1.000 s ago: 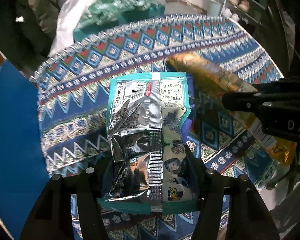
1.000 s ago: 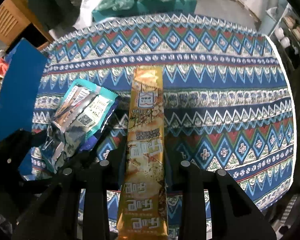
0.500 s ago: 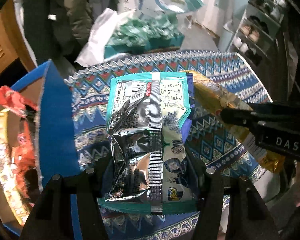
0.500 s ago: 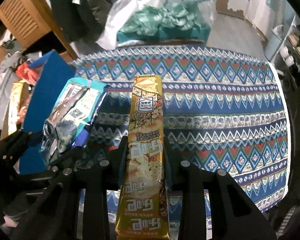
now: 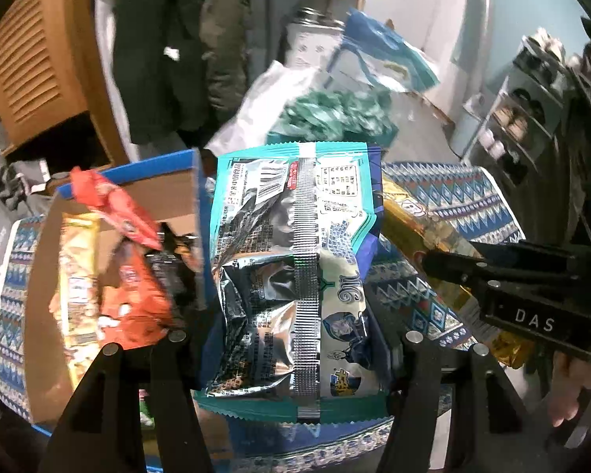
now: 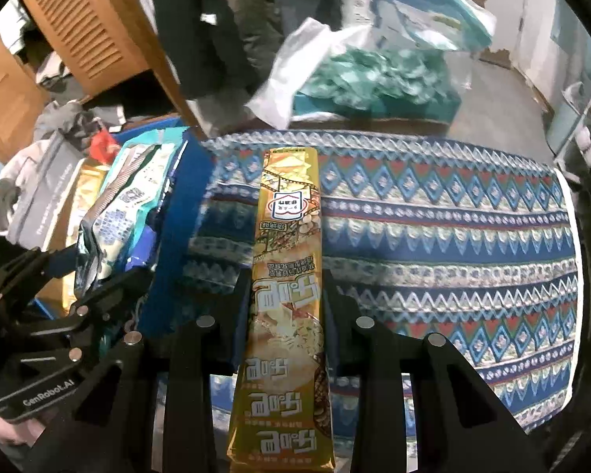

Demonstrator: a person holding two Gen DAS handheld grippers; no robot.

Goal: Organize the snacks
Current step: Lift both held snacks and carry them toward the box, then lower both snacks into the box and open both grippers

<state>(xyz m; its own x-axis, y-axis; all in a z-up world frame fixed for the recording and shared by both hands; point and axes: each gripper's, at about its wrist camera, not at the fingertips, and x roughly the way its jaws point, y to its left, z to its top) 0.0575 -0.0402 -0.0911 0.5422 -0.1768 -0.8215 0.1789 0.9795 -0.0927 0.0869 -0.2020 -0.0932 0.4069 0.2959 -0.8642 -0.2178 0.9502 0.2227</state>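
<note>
One teal snack packet is sitting pinched between the fingers of the left tool, held above the worktop just right of the blue box, which is holding one red pack and one yellow pack. One long gold snack bar is being gripped by the right tool, pointing toward the worktop's far edge.

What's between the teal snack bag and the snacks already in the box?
The box's blue wall. In the right wrist view it stands between the teal snack bag, held by the left gripper, and the patterned cloth; boxed snacks lie beyond.
</note>
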